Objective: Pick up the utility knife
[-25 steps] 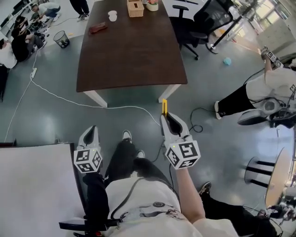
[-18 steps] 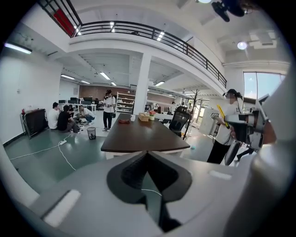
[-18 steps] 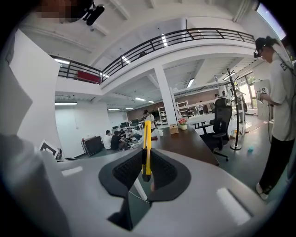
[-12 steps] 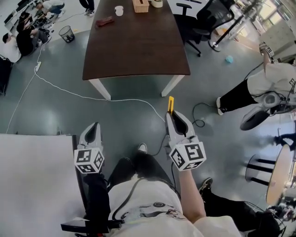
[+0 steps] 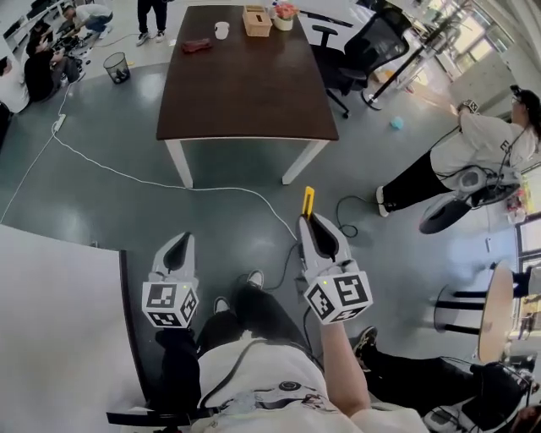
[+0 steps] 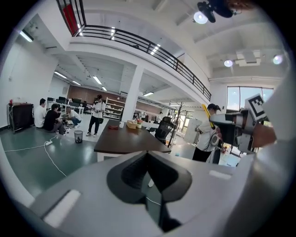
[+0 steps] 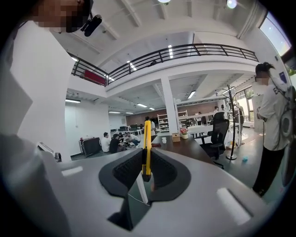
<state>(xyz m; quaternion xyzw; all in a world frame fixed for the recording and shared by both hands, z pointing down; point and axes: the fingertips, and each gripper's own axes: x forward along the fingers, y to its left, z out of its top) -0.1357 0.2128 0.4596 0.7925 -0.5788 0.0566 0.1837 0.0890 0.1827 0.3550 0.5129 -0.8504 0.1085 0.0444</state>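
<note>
The yellow utility knife (image 5: 309,200) sticks out past the tips of my right gripper (image 5: 309,221), which is shut on it and held in the air over the grey floor. In the right gripper view the knife (image 7: 147,143) stands upright between the black pads (image 7: 128,170), its tip above them. My left gripper (image 5: 180,246) hangs level with it to the left, shut, with nothing between its jaws. In the left gripper view the left gripper (image 6: 148,159) points toward the dark table (image 6: 125,141).
A dark brown table (image 5: 245,84) with white legs stands ahead, with a cup (image 5: 221,30) and a wooden box (image 5: 257,20) at its far end. A white cable (image 5: 127,178) crosses the floor. A black office chair (image 5: 372,46), another person (image 5: 473,152) and a white surface (image 5: 51,330) surround me.
In the head view the table has slid away toward the top and the white surface at left has shifted. Both grippers keep their pose, the knife still in the right one.
</note>
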